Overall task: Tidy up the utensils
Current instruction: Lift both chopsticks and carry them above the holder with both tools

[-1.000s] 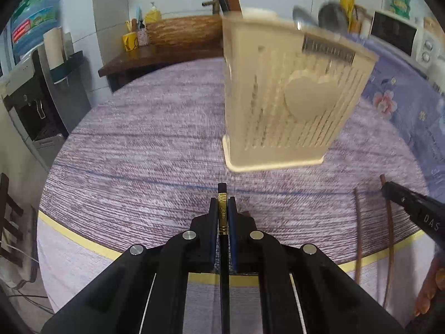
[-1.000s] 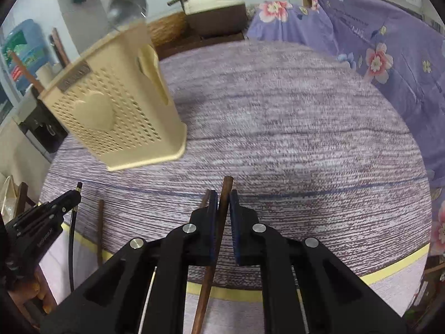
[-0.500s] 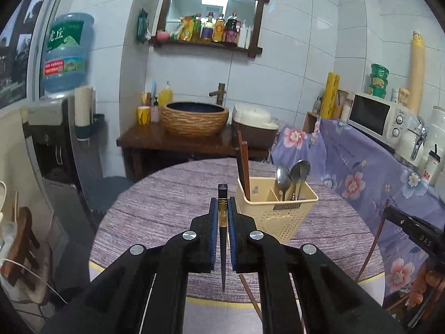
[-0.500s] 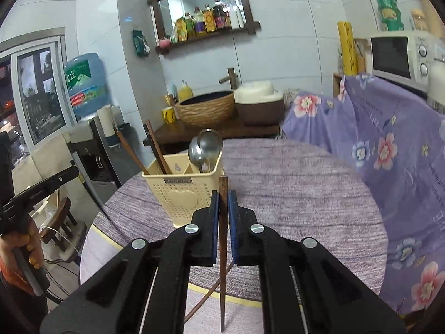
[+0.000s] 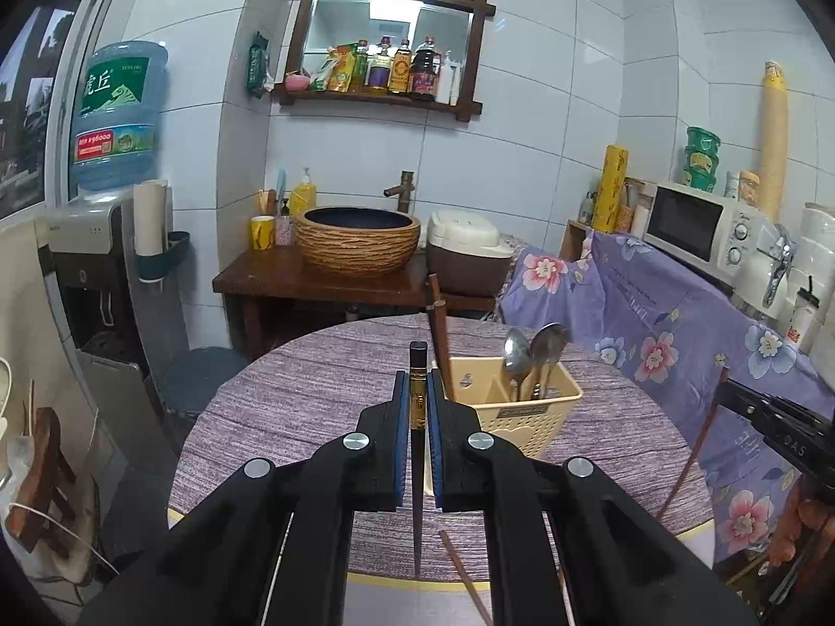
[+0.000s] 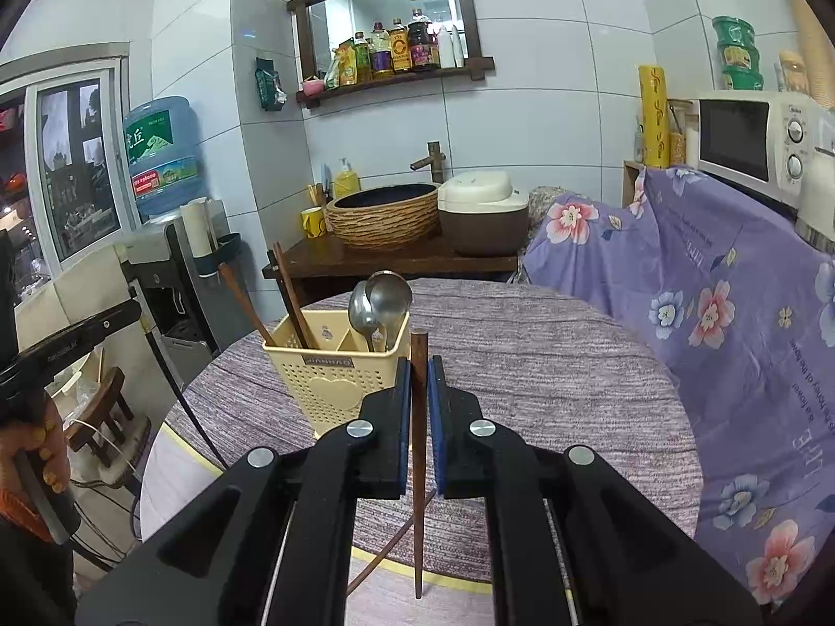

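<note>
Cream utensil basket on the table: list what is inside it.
The cream utensil basket holds two metal spoons in one compartment and two brown chopsticks in another. Its perforated walls hide their lower ends and anything lying at the bottom.

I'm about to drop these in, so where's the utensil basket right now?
The basket stands on the round table, just ahead and left of the right claw; in the left wrist view it sits right of the left claw.

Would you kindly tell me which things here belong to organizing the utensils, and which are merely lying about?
Belongs:
black chopstick with gold band
brown wooden chopstick
cream perforated plastic utensil holder
steel spoons

Lying about:
white microwave
woven basin
blue water bottle
</note>
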